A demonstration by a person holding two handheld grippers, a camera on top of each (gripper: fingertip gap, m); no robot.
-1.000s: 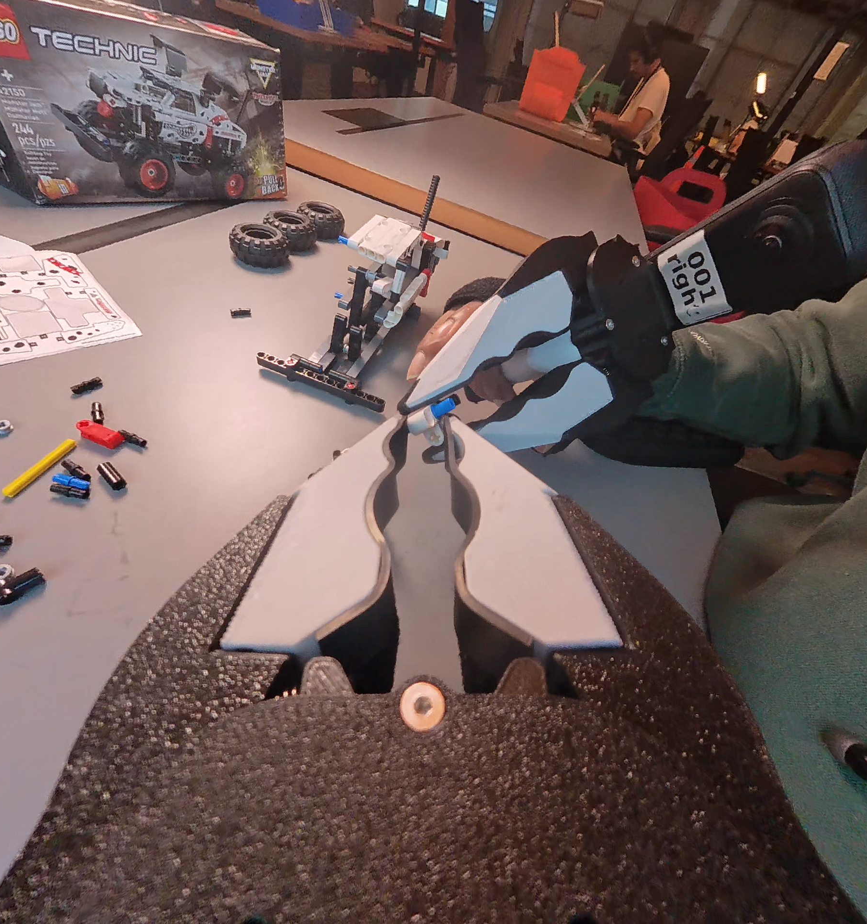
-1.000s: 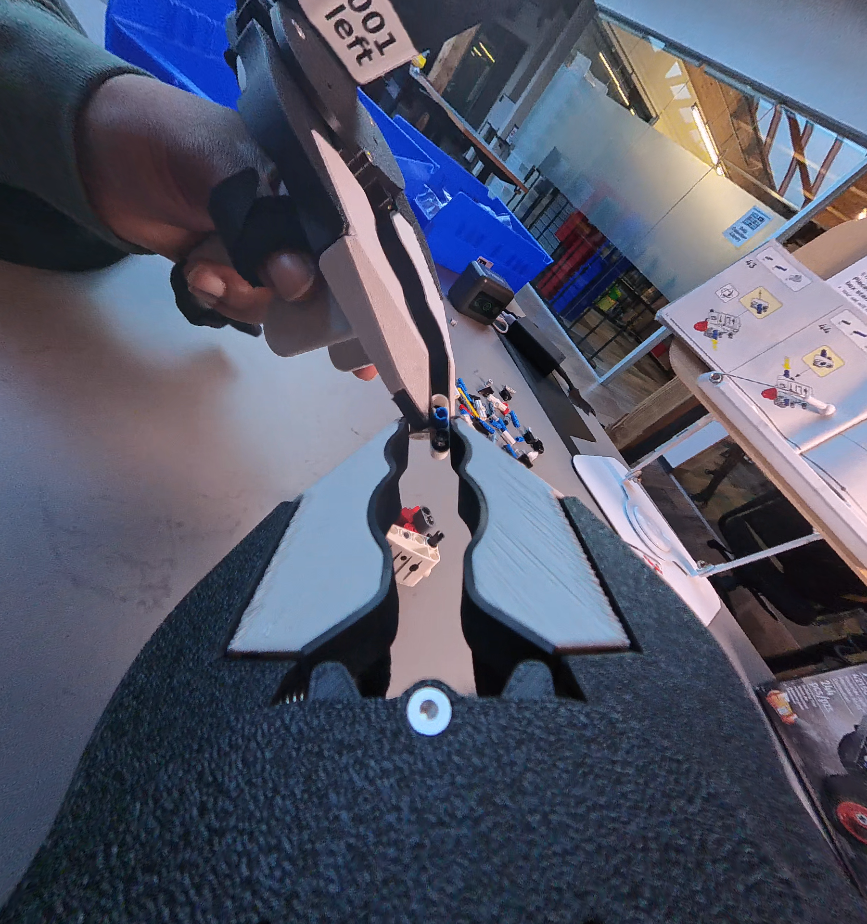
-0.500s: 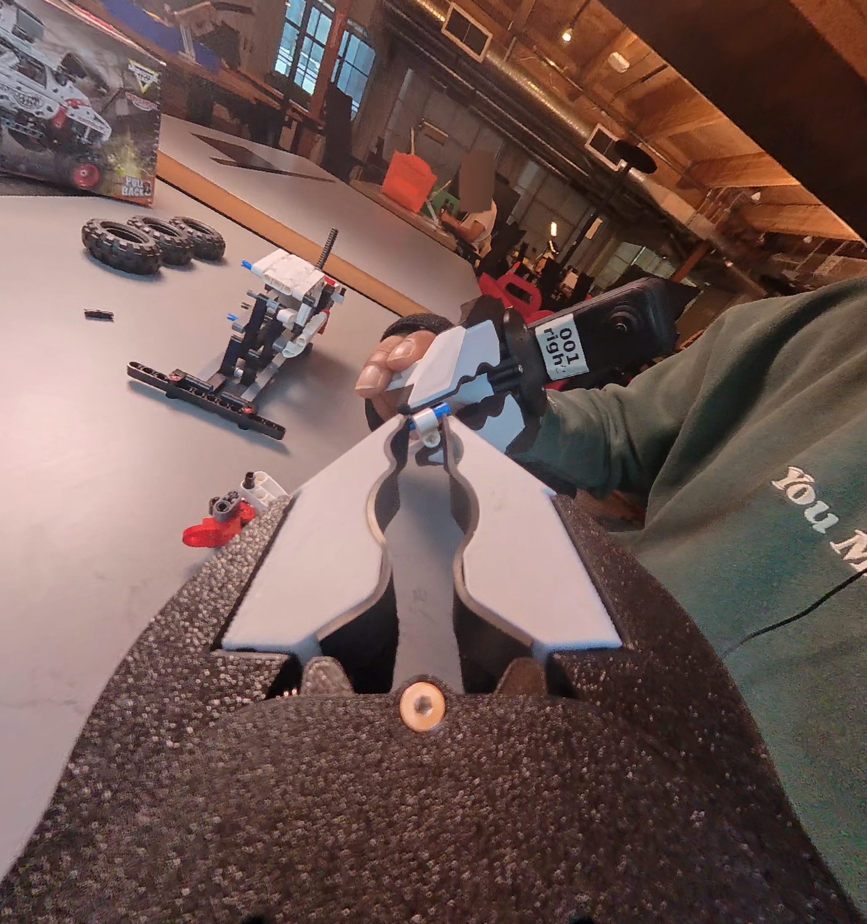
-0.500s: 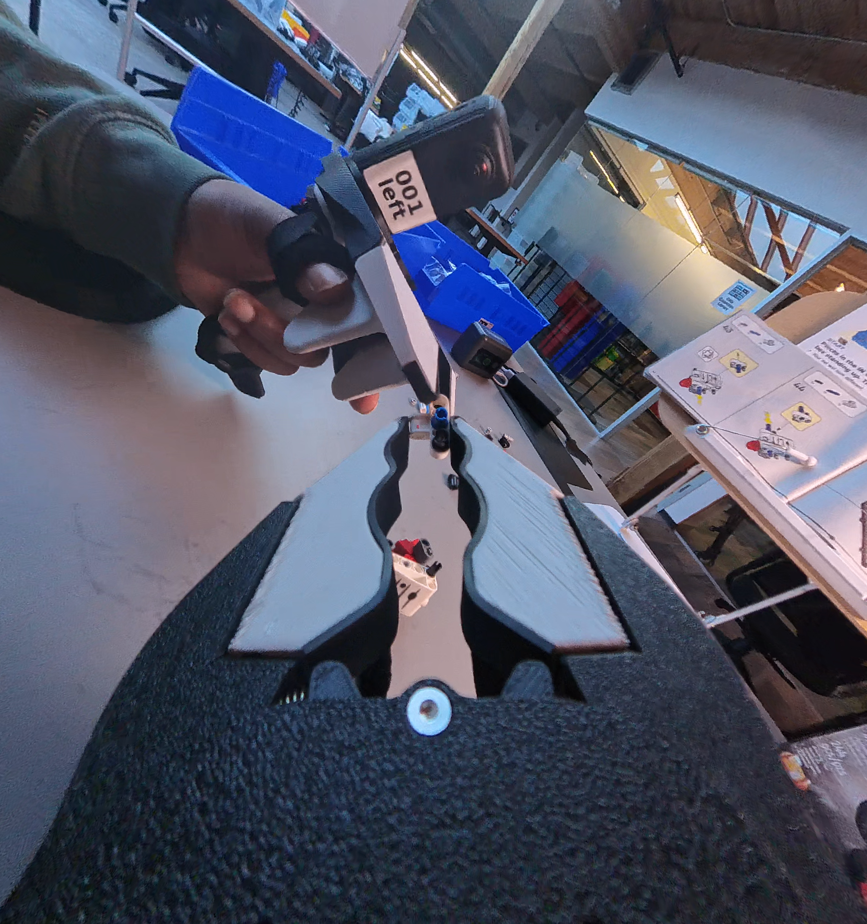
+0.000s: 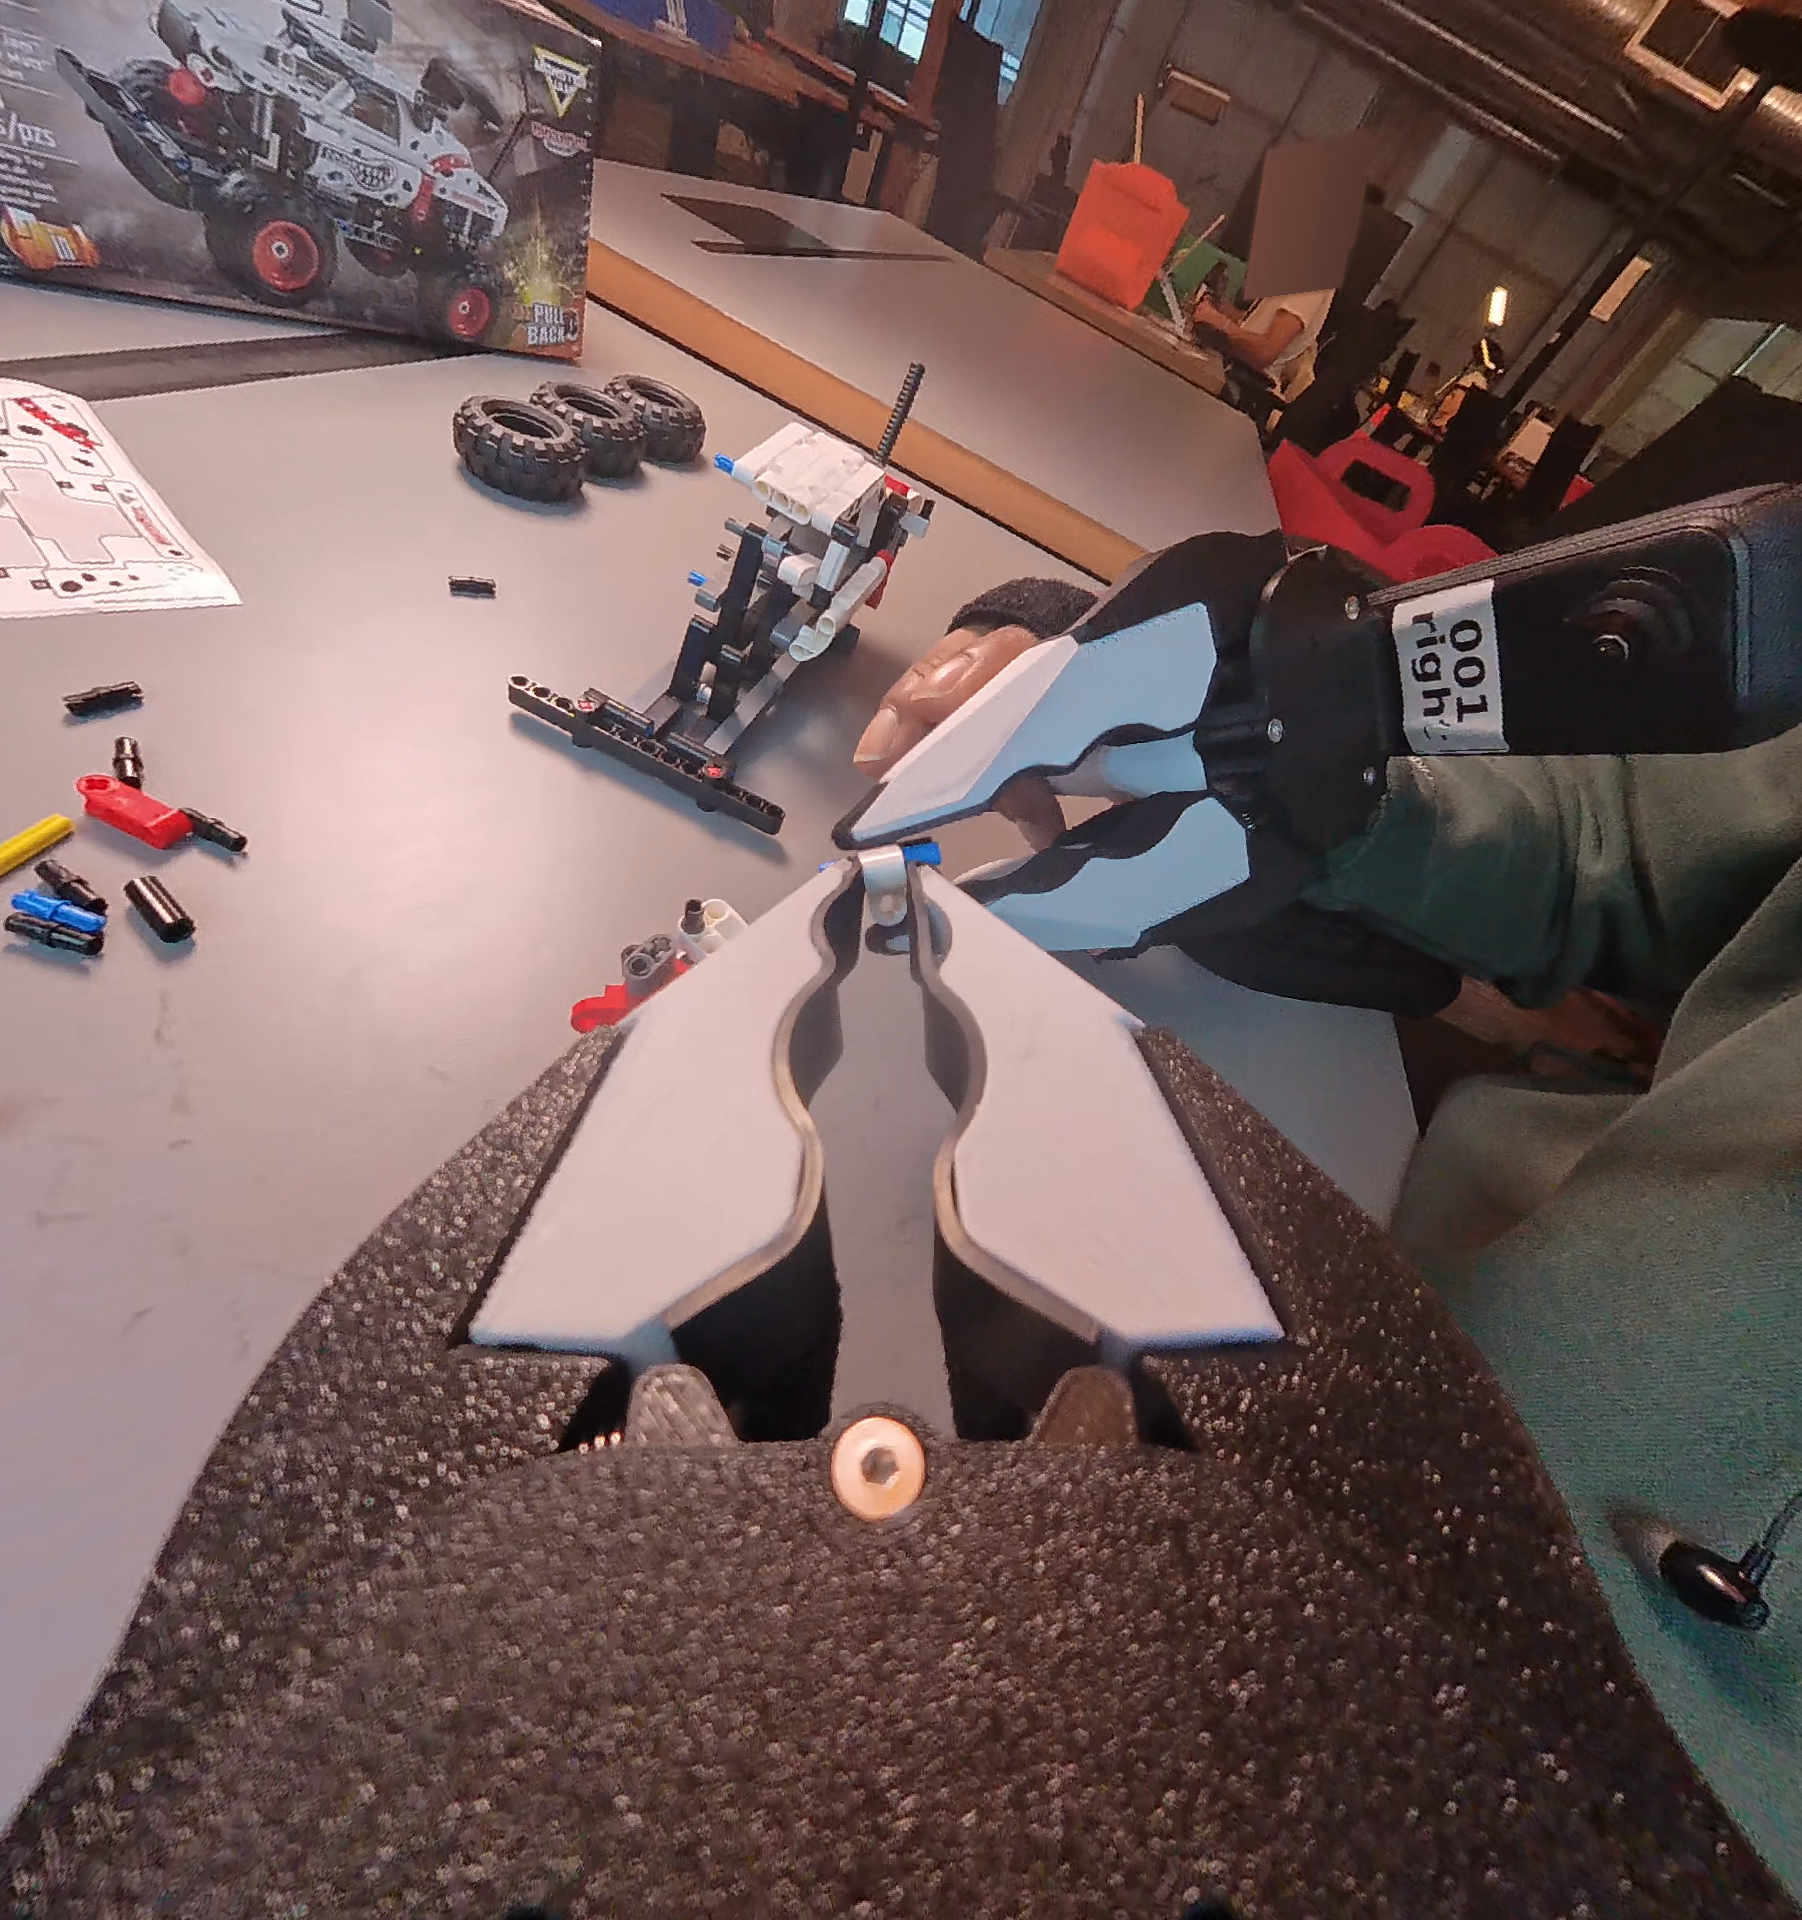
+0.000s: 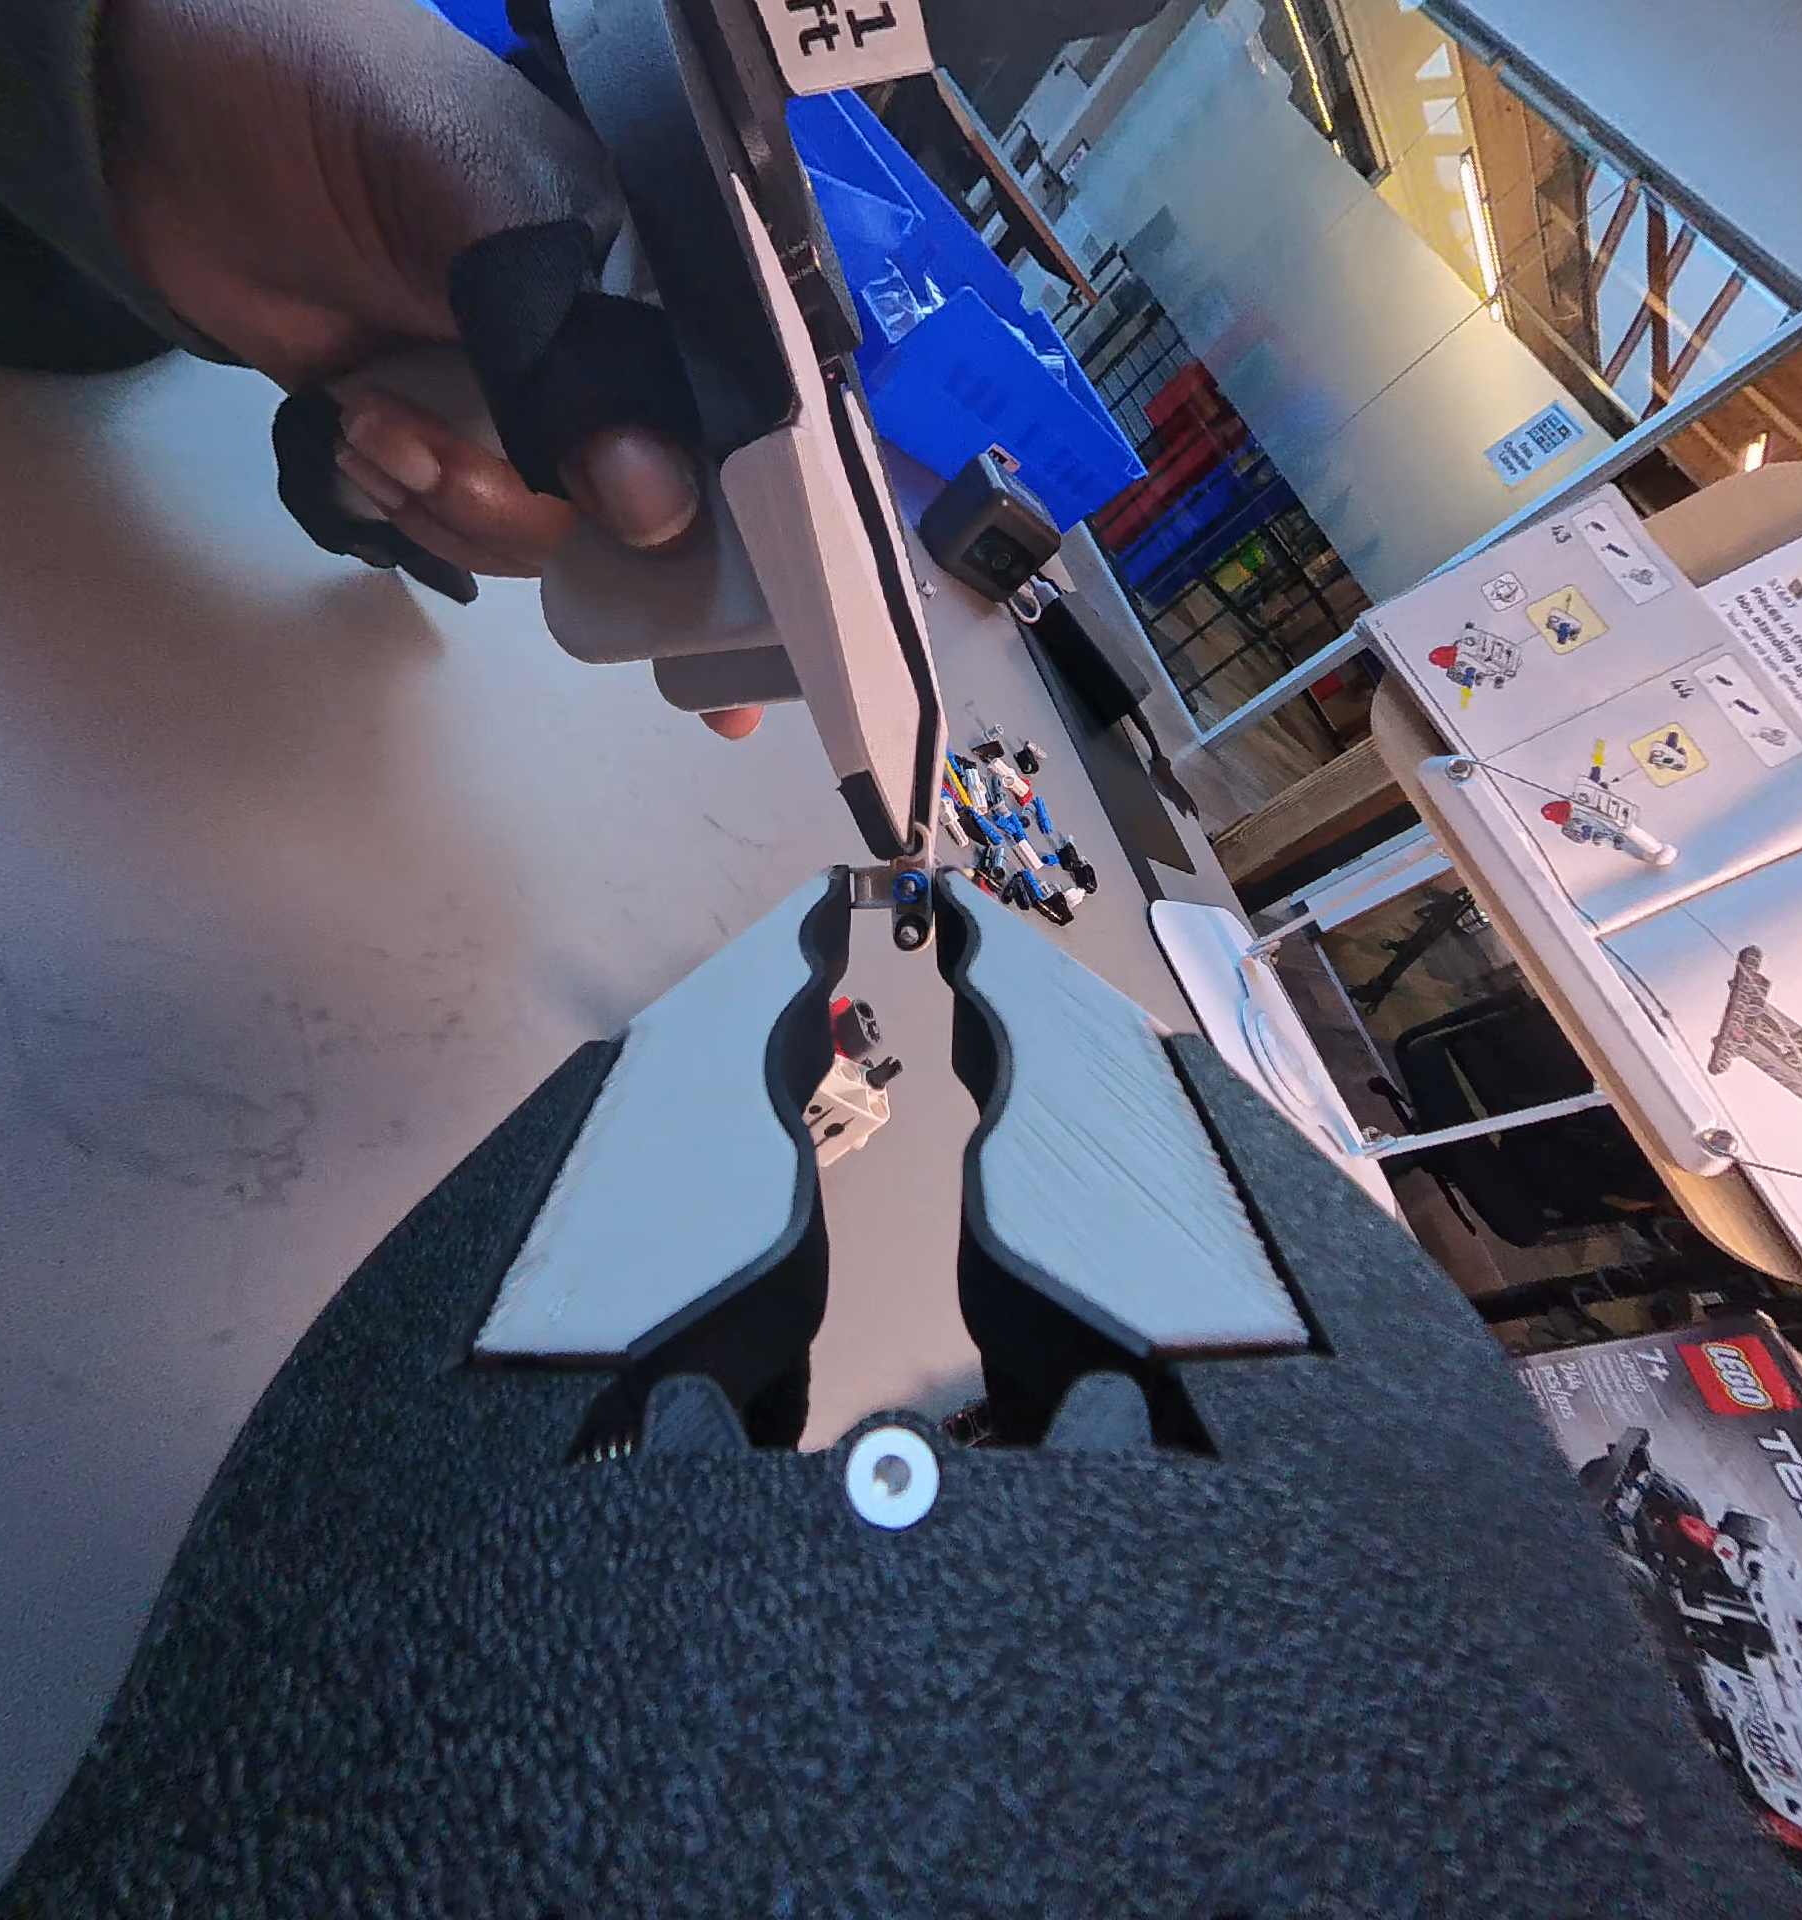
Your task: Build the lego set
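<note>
My left gripper (image 5: 881,883) is shut on a small grey connector (image 5: 884,878) with a blue pin (image 5: 921,852) through it, held above the table. My right gripper (image 5: 918,868) meets it tip to tip from the right. In the right wrist view my right gripper (image 6: 889,891) is closed on the same small piece, with the blue pin (image 6: 909,885) and a black part (image 6: 912,925) between its tips. The left gripper's fingers (image 6: 855,665) come down onto it from above. The partly built chassis (image 5: 772,623) stands on the table beyond.
Three tyres (image 5: 575,431), the set's box (image 5: 284,177) and a sticker sheet (image 5: 45,520) lie at the back left. Loose pins lie at the left (image 5: 97,862). A red and white piece (image 5: 658,961) is near my left finger. An instruction booklet stands on a holder (image 6: 1603,727). Both grippers' tips are close together, under 4 cm apart.
Both grippers stay tip to tip on the small piece. They have tilted and swung together, so the views turned up towards the room and came back down to the table.
</note>
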